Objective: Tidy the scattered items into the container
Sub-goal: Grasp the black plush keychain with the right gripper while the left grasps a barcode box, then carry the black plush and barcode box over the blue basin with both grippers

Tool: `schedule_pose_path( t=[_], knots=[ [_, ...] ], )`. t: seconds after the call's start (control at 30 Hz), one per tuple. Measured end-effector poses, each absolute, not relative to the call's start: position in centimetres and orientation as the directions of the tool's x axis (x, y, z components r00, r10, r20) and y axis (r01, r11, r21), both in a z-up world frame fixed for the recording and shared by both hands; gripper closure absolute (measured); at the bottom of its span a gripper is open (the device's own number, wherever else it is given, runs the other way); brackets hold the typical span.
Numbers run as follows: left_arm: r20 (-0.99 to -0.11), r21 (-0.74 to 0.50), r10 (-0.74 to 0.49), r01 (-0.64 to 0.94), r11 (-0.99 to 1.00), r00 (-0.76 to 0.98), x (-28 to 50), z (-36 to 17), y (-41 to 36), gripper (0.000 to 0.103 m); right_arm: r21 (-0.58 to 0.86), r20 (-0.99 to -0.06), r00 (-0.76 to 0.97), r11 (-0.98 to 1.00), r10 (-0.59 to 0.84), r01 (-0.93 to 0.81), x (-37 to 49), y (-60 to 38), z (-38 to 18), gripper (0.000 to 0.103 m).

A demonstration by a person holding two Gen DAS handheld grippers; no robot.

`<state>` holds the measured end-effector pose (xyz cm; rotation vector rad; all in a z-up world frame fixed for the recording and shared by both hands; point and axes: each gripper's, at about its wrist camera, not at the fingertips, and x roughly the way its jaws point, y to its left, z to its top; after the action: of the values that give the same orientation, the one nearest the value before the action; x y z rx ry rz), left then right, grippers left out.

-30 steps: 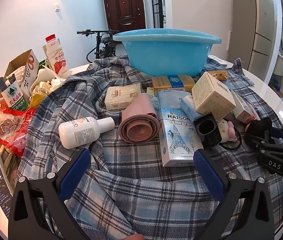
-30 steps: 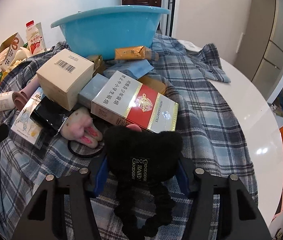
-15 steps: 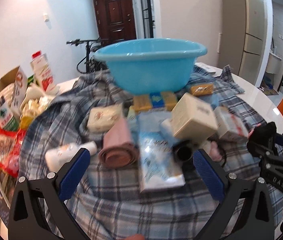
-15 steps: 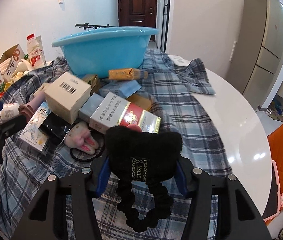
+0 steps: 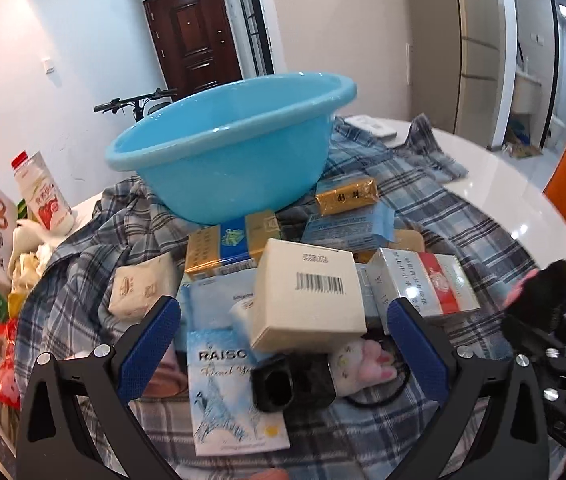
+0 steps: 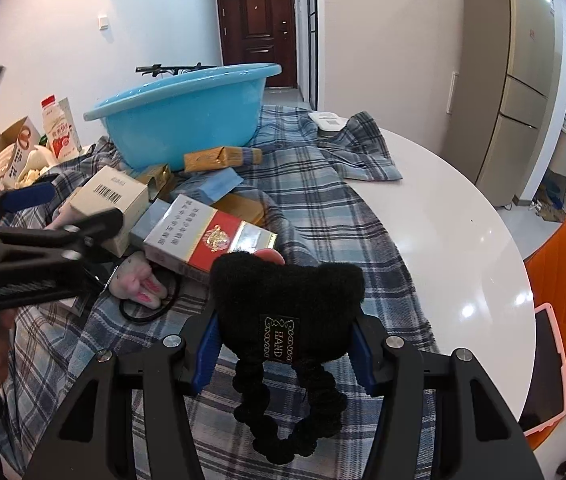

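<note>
We see our right gripper (image 6: 285, 354) clamped on a fluffy black hair tie (image 6: 287, 300), its blue pads pressed into the plush from both sides while the braided loop dangles below, held above the plaid cloth (image 6: 323, 216) at the near edge of the pile. Our left gripper (image 5: 283, 344) stands wide with nothing between its blue pads, hanging over the cream barcode box (image 5: 307, 296), the black cube (image 5: 291, 380) and the pale blue RAISON packet (image 5: 227, 400). Just right of the box lies the red and white carton (image 5: 423, 280), and near it the pink plush toy (image 5: 367, 364) on a black loop. The blue basin (image 5: 227, 148) sits at the far side of the cloth, tilted on the heap and touching the gold packets (image 5: 227, 244) below it. Far left we make out a strawberry milk bottle (image 5: 41, 196) among other groceries.
</note>
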<state>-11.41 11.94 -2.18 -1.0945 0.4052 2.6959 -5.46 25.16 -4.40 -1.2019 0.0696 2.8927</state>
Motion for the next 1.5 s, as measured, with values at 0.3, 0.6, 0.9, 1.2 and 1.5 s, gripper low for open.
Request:
schedule_pose_path(
  t=[0.3,0.6,0.9,1.2,1.5],
  knots=[
    [-0.709,0.171,0.079,-0.279,-0.945,-0.701,-12.2,-3.3,11.9,0.024,0.067,-0.716,-0.698,-0.997,-0.025,-0.032,-6.0,26.4,-5.2,0.046],
    [-0.706,0.111,0.107,-0.259,-0.960,-0.700,-12.1,-2.2,10.9,0.049,0.063,-0.710,-0.704,-0.998,-0.032,-0.019,-6.0,25.6,-4.8,0.046],
    [-0.643,0.093,0.124,-0.237,-0.967,-0.756,-10.4,0.8,9.1,0.049,0.031,-0.690,-0.723,-0.999,-0.028,0.009,-5.8,23.9,-3.1,0.046],
    [-0.544,0.110,0.085,-0.171,-0.979,-0.835,-8.9,5.4,6.9,0.049,0.026,-0.618,-0.781,-0.995,-0.094,0.099,-6.6,20.8,1.0,0.046],
    [-0.443,0.125,0.031,-0.097,-0.987,-0.896,-8.8,10.1,4.8,0.049,-0.007,-0.498,-0.851,-0.981,-0.167,0.196,-8.6,17.5,7.7,0.046]
  ],
)
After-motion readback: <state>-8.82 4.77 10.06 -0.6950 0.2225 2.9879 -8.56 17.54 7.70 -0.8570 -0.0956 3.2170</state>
